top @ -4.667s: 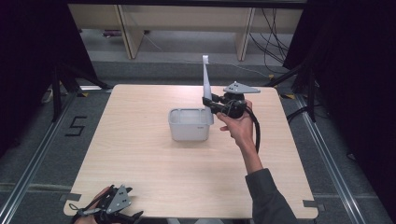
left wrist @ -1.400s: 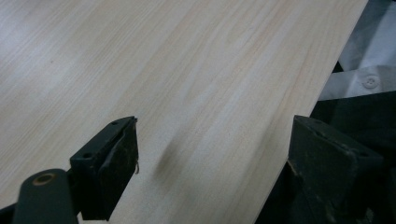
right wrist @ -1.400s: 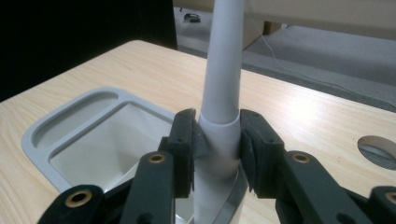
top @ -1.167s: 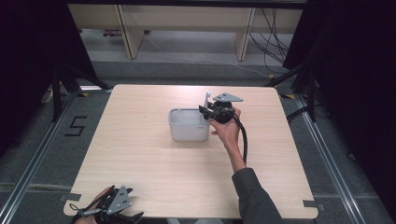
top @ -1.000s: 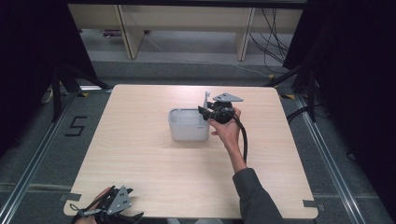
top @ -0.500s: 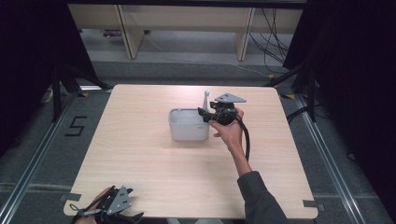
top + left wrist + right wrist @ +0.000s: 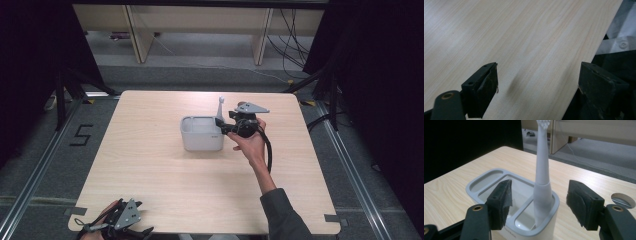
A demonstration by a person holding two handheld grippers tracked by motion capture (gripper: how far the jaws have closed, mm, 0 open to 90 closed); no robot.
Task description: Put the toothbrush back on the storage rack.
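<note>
White toothbrush (image 7: 541,182) stands upright in our grey holder (image 7: 499,182), near-end slot. Our right gripper (image 7: 539,202) has just been opening, pads clear of it; left gripper (image 7: 536,92) gapes empty.

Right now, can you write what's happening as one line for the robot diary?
right gripper: jaws just opened, apart from toothbrush | toothbrush: upright in holder end slot | left gripper: open, over table edge
</note>
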